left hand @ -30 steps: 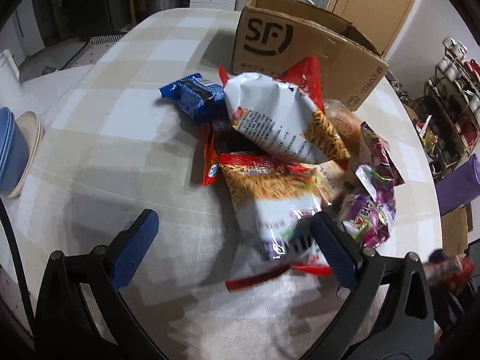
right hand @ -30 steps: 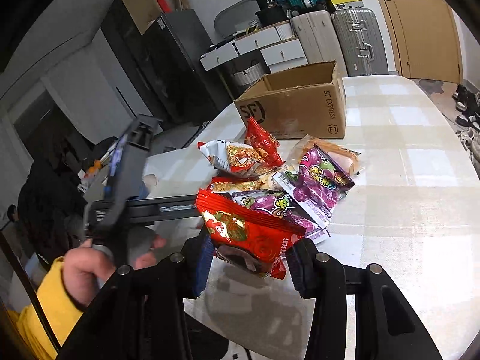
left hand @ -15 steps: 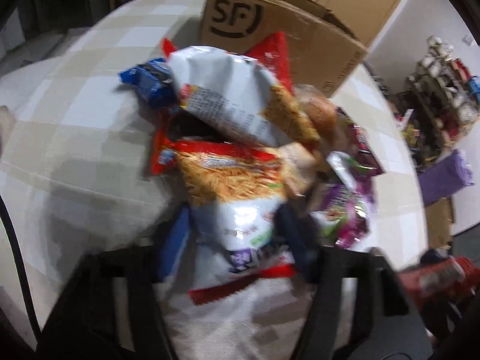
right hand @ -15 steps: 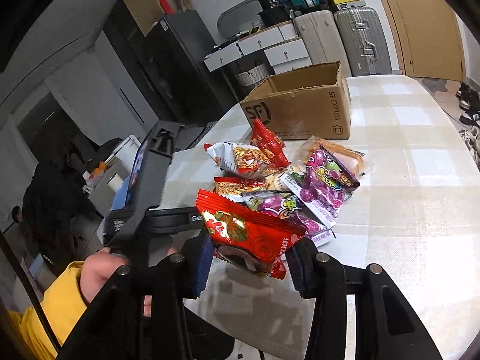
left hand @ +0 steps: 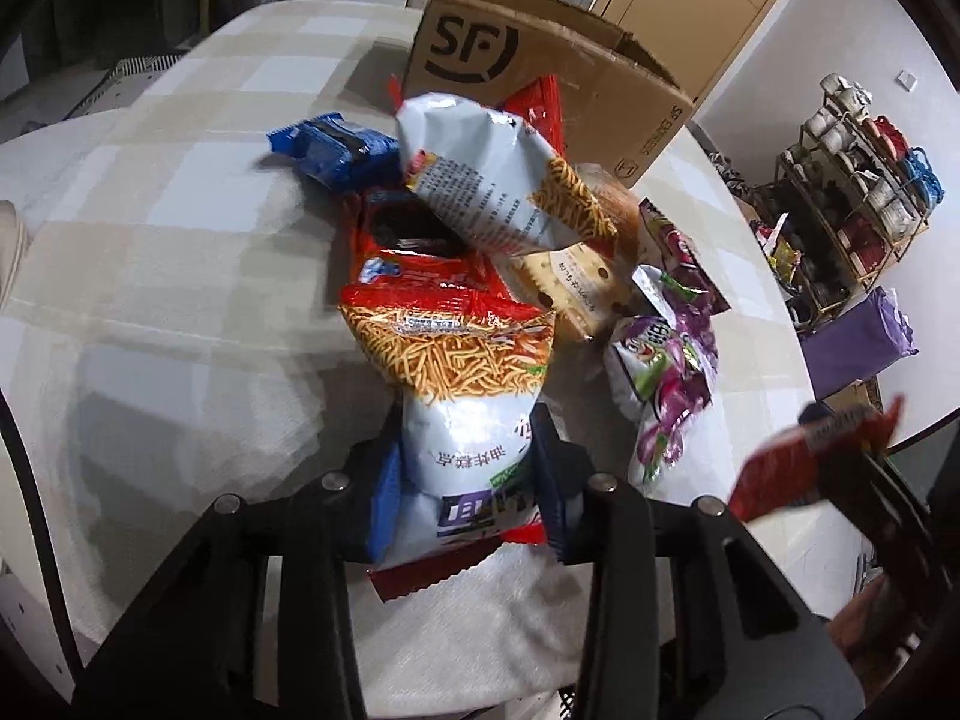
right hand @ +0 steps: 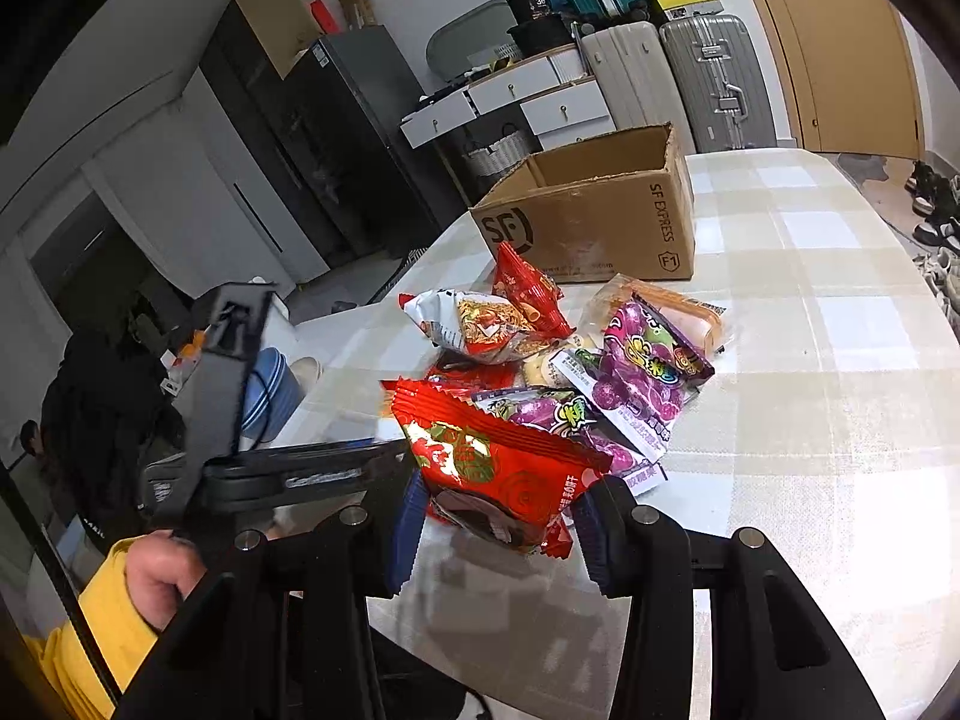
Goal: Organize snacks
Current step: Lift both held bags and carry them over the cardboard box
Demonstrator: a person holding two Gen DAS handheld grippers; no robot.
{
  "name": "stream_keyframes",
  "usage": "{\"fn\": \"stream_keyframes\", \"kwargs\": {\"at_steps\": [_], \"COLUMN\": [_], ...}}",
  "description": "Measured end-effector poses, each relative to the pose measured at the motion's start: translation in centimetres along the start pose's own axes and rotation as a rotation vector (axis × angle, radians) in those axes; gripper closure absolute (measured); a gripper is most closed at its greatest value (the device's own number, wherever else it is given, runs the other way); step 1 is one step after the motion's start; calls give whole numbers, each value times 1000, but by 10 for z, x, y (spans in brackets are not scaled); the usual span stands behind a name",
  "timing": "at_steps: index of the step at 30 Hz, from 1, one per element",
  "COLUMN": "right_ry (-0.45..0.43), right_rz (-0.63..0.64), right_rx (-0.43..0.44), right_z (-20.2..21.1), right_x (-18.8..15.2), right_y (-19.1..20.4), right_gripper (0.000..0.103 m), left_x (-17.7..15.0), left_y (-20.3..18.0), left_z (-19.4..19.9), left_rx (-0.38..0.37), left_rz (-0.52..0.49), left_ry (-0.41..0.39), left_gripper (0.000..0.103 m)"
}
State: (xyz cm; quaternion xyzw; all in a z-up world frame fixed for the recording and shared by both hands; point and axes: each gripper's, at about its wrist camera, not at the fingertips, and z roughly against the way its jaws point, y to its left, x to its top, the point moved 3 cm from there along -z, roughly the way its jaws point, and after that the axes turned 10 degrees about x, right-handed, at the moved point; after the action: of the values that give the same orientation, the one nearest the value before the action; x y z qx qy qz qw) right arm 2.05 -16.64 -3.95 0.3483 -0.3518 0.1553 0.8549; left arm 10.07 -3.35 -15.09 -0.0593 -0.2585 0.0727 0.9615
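A pile of snack packets lies on the checked round table (left hand: pixel 150 240) in front of an open cardboard box (left hand: pixel 540 72). My left gripper (left hand: pixel 465 450) is shut on the near end of a white and orange noodle-snack bag (left hand: pixel 456 360), its blue pads pressing both sides. Behind it lie a second noodle bag (left hand: pixel 492 174), a blue cookie pack (left hand: pixel 330 150) and purple candy bags (left hand: pixel 666 372). My right gripper (right hand: pixel 498 504) is shut on a red snack packet (right hand: pixel 492 462), held just above the table near the pile. That red packet (left hand: pixel 810 456) shows at the right of the left wrist view.
The box (right hand: pixel 600 222) stands at the far side of the pile (right hand: pixel 642 366). A hand in a yellow sleeve (right hand: pixel 156 576) holds the left gripper. Blue bowls (right hand: pixel 270 390) sit past the table's left edge. A rack of cups (left hand: pixel 858 162) stands off to the right.
The left gripper came forward and down over the noodle-snack bag, and its wide-open jaws closed on it. The right gripper stayed still with the red packet.
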Motion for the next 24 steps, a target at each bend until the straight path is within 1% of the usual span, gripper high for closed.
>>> {"fn": "stream_keyframes", "kwargs": {"at_steps": [1, 4, 5, 6, 8, 11, 14, 19, 24], "right_ry": [-1, -2, -3, -6, -14, -30, -42, -50, -69], "right_rz": [2, 1, -2, -5, -14, -25, -39, -77, -90], "right_rx": [-1, -4, -3, -2, 0, -1, 1, 14, 49], "right_z": [0, -1, -2, -2, -1, 0, 1, 0, 2], "right_x": [0, -1, -1, 0, 1, 3, 5, 9, 23], "right_y": [0, 0, 0, -1, -3, -5, -8, -12, -9], "right_gripper": [59, 59, 59, 59, 59, 59, 59, 59, 59], "left_x": [-8, -11, -13, -14, -20, -24, -27, -25, -10], "left_y": [2, 9, 14, 32, 52, 64, 71, 81, 94], "left_z": [13, 27, 33, 46, 69, 94, 111, 133, 160], "left_rx": [-2, 7, 0, -3, 0, -9, -22, -46, -65], "left_rz": [-1, 4, 11, 20, 25, 21, 25, 40, 54], "left_ry": [-10, -35, -39, -42, -54, -81, -98, -124, -166], "left_gripper": [69, 69, 69, 69, 69, 69, 69, 69, 69]}}
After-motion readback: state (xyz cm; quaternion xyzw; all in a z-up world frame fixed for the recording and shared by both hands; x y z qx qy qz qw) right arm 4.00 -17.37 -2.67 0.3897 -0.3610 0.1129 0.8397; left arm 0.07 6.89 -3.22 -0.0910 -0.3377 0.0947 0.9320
